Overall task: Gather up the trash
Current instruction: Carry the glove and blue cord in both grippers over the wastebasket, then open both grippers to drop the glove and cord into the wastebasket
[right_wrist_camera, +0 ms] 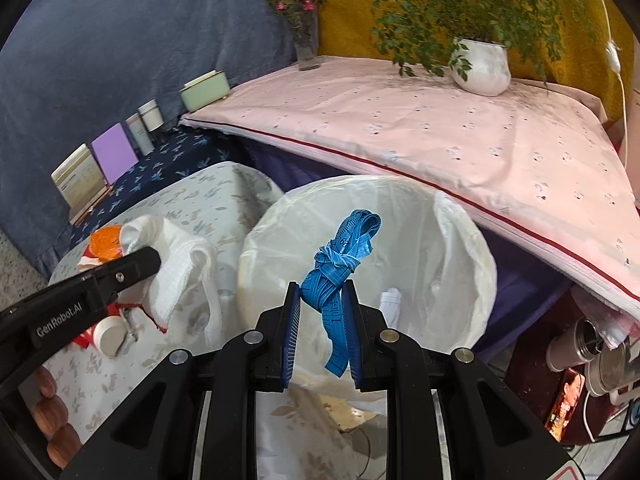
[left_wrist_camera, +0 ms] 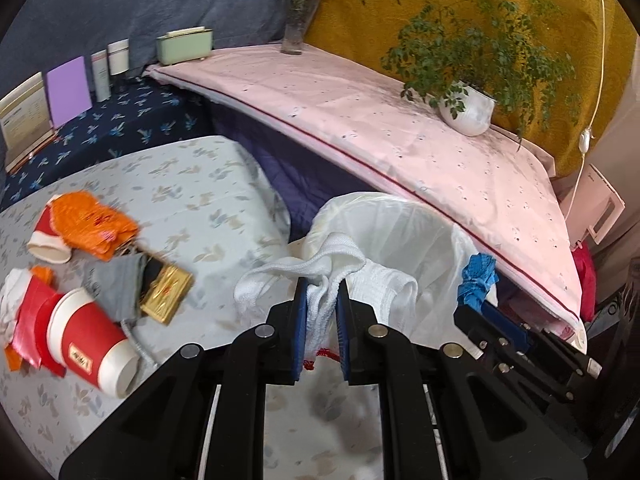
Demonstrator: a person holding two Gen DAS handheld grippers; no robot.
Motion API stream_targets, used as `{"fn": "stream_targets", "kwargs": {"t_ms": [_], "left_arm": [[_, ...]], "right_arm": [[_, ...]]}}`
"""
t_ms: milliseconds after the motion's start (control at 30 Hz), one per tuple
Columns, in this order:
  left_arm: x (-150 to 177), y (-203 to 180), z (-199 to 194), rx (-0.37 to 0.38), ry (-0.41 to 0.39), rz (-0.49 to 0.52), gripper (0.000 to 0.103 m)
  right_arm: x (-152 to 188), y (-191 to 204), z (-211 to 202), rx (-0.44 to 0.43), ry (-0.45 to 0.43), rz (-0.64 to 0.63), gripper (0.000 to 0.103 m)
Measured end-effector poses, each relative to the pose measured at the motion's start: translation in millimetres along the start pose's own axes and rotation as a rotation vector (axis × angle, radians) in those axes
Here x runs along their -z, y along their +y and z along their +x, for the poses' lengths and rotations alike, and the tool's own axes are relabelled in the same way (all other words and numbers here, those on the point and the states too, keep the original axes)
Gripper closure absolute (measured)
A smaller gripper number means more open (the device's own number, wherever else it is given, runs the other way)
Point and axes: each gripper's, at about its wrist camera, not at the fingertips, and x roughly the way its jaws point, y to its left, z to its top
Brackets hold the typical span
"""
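My left gripper (left_wrist_camera: pixel 322 286) is shut on a white cloth (left_wrist_camera: pixel 320 268) and holds it at the near rim of the white-lined trash bin (left_wrist_camera: pixel 420 236). My right gripper (right_wrist_camera: pixel 321 292) is shut on a bundled blue measuring tape (right_wrist_camera: pixel 340 264) and holds it above the open bin (right_wrist_camera: pixel 452 248). The left gripper and its cloth (right_wrist_camera: pixel 176 264) show at the left of the right wrist view. The blue tape (left_wrist_camera: pixel 478 276) shows at the right of the left wrist view. Red paper cups (left_wrist_camera: pixel 92 340), an orange bag (left_wrist_camera: pixel 92 224), a grey cloth (left_wrist_camera: pixel 116 284) and a gold box (left_wrist_camera: pixel 166 294) lie on the floral table (left_wrist_camera: pixel 208 200).
A pink-covered surface (left_wrist_camera: pixel 380 128) runs behind the bin, with a white potted plant (left_wrist_camera: pixel 468 108) and a flower vase (left_wrist_camera: pixel 296 28). Boxes and jars (left_wrist_camera: pixel 108 68) stand at the back left. Metal flasks (right_wrist_camera: pixel 576 340) sit low on the right.
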Motion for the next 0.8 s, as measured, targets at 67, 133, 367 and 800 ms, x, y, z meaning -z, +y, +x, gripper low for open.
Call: {"fn": "stream_targets", "kwargs": {"t_ms": [67, 133, 367, 800], "left_arm": [[-5, -8, 6, 0.01, 0.0, 0.014, 0.09], [-10, -16, 11, 0.019, 0.001, 0.027, 0.09], [-20, -31, 27, 0.052, 0.013, 0.037, 0.088], [-25, -24, 21, 0.021, -0.025, 0.008, 0.047]], "right_arm": [[-1, -6, 2, 0.01, 0.002, 0.008, 0.083], [-2, -11, 5, 0.018, 0.005, 0.015, 0.083], [-5, -19, 10, 0.033, 0.008, 0.03, 0.083], [-10, -22, 4, 0.04, -0.022, 0.043, 0.071]]}}
